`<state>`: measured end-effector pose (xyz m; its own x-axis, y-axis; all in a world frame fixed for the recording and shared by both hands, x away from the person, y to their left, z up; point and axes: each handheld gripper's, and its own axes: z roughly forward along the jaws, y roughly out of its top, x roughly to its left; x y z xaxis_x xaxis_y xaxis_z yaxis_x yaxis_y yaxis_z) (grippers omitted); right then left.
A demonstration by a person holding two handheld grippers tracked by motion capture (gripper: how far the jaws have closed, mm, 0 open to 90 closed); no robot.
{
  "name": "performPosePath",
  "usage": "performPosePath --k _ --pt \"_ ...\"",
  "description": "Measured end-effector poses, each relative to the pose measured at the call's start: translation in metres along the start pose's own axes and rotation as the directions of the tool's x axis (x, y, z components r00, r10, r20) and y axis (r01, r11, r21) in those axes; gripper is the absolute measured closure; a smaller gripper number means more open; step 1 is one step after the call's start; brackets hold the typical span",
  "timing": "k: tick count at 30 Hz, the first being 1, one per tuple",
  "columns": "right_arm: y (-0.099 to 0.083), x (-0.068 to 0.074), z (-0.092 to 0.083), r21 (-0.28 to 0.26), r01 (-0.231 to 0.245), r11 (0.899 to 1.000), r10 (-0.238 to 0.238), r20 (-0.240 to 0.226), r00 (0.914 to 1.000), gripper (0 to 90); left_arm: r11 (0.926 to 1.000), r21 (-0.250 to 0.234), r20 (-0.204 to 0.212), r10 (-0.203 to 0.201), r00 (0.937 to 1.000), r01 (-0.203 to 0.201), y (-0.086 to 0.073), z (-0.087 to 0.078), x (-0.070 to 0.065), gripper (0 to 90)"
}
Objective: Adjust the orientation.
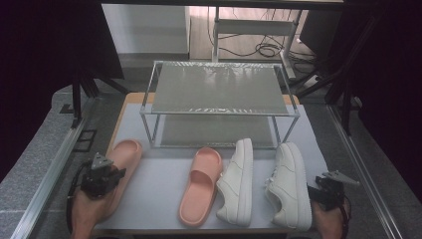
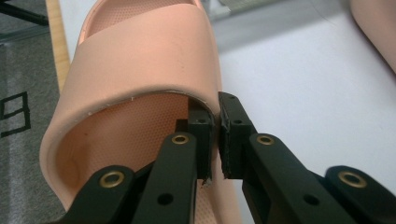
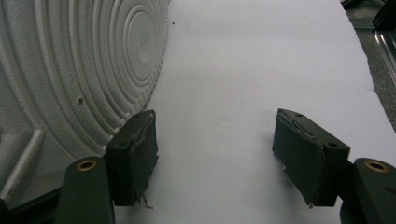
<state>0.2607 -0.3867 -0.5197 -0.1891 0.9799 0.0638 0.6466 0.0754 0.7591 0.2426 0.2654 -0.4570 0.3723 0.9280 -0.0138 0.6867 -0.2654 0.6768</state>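
The strap edge of the left pink slide sandal (image 2: 140, 70), lying at the counter's (image 1: 159, 184) left edge, is clamped between the fingers of the left gripper (image 2: 215, 140). The fingers of the right gripper (image 3: 215, 158) are held spread apart over bare counter, just beside the ribbed sole of the right white sneaker (image 3: 70, 70), nothing being gripped.

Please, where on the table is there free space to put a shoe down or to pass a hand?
The widest bare patch on the white mat lies between the left pink slipper and the middle pink slipper. The wire rack has a bare top shelf. Slipper and two white sneakers crowd the right.
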Motion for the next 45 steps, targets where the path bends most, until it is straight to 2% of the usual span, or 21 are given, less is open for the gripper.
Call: performPosePath --k 8,13,18,21,32,45 --pt "0.0 0.0 0.0 0.0 -0.001 1.0 0.001 0.0 1.0 31.2 0.9992 -0.011 0.05 0.039 0.998 -0.039 -0.007 -0.008 -0.024 84.8" --pt "0.0 0.0 0.0 0.0 -0.001 1.0 0.001 0.0 1.0 31.2 0.9966 -0.019 0.083 0.081 0.9933 -0.08 -0.001 -0.005 -0.039 84.8" --pt "0.0 0.0 0.0 0.0 -0.002 1.0 0.002 0.001 1.0 31.2 0.9937 -0.033 0.1 0.11 0.9889 -0.107 0.008 0.006 -0.051 84.8" --pt "0.0 0.0 0.0 0.0 -0.002 1.0 0.002 0.001 1.0 31.2 0.9936 -0.044 0.115 0.109 0.9874 -0.104 0.016 0.015 -0.055 84.8" --pt "0.0 0.0 0.0 0.0 -0.001 1.0 0.001 0.0 1.0 31.2 0.9921 -0.068 0.136 0.114 0.9842 -0.105 0.041 0.035 -0.067 84.6" --pt "0.0 0.0 0.0 -0.001 -0.003 1.0 0.003 0.0 1.0 31.2 0.9953 -0.084 0.127 0.059 0.9901 -0.049 0.074 0.067 -0.072 84.6"
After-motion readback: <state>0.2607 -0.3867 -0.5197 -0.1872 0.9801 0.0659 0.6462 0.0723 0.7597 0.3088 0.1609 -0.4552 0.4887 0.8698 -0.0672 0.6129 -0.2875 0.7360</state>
